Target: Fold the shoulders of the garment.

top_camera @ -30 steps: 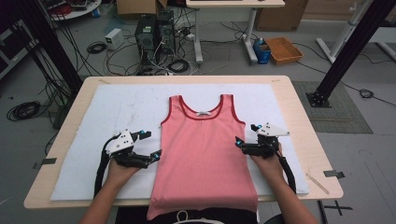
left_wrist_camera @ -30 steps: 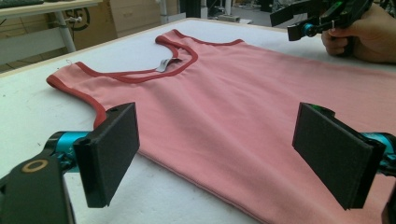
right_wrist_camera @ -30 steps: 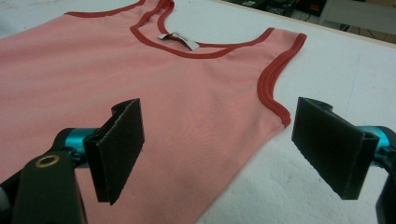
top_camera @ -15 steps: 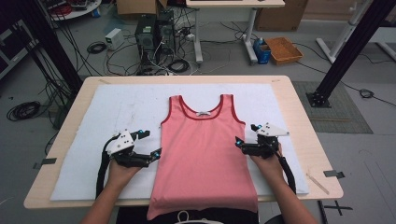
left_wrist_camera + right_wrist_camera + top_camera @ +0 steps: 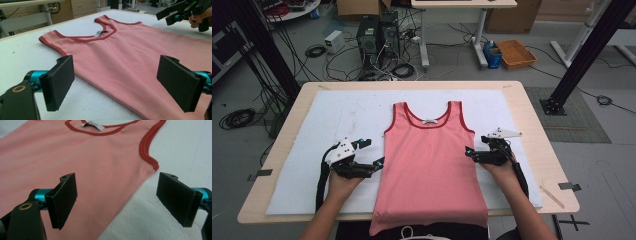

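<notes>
A pink tank top (image 5: pixel 429 160) with dark red trim lies flat on the white mat, neck toward the far side, its hem hanging over the near table edge. My left gripper (image 5: pixel 374 155) hovers at the shirt's left side seam, open, nothing between its jaws. In the left gripper view the left gripper (image 5: pixel 116 80) straddles the shirt's edge (image 5: pixel 105 87). My right gripper (image 5: pixel 469 152) is at the right side seam below the armhole, also open. In the right gripper view the right gripper (image 5: pixel 117 200) frames the side seam (image 5: pixel 140 182) and the armhole corner (image 5: pixel 155 166).
A white mat (image 5: pixel 337 120) covers most of the wooden table (image 5: pixel 532 115). A thin stick (image 5: pixel 552 195) lies near the table's right front corner. Beyond the table are cables, computer towers (image 5: pixel 377 35) and a black post (image 5: pixel 582 50).
Both grippers have barely moved; they stay open at the shirt's sides. The shirt lies as before.
</notes>
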Motion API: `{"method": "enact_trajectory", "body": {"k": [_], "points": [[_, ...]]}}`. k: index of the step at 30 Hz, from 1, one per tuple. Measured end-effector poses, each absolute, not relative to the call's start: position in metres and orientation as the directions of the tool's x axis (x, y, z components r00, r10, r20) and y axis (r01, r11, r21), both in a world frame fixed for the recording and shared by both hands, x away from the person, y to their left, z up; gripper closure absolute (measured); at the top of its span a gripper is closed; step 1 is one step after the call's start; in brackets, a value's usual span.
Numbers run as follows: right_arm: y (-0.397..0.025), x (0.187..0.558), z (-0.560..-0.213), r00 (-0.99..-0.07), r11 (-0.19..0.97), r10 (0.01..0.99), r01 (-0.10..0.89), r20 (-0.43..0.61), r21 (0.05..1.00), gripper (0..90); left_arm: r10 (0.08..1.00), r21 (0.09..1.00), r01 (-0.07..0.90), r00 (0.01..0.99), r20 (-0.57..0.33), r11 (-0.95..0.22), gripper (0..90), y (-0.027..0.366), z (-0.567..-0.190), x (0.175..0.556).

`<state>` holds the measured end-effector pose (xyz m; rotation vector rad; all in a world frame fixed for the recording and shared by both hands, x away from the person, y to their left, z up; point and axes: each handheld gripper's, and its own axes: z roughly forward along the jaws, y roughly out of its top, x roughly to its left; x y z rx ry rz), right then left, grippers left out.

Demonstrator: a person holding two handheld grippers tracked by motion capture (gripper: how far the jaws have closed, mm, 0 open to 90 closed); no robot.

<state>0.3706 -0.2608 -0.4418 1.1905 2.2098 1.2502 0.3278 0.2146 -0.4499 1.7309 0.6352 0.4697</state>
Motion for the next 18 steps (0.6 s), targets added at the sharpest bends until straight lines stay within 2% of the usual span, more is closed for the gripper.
{"method": "enact_trajectory", "body": {"k": [4, 9, 18], "points": [[-0.259, 0.372, -0.427, -0.603, 0.273, 0.794, 0.472, 0.081, 0.838, 16.6, 0.636, 0.971, 0.177, 0.771, -0.035, -0.162, 14.8, 0.217, -0.45, 0.329], [-0.254, 0.383, -0.414, -0.598, 0.277, 0.797, 0.485, 0.083, 0.829, 16.6, 0.634, 0.972, 0.19, 0.771, -0.059, -0.141, 14.8, 0.219, -0.45, 0.33], [-0.239, 0.429, -0.388, -0.566, 0.285, 0.821, 0.527, 0.08, 0.801, 16.6, 0.636, 0.972, 0.194, 0.769, -0.065, -0.134, 14.8, 0.219, -0.45, 0.331]]}}
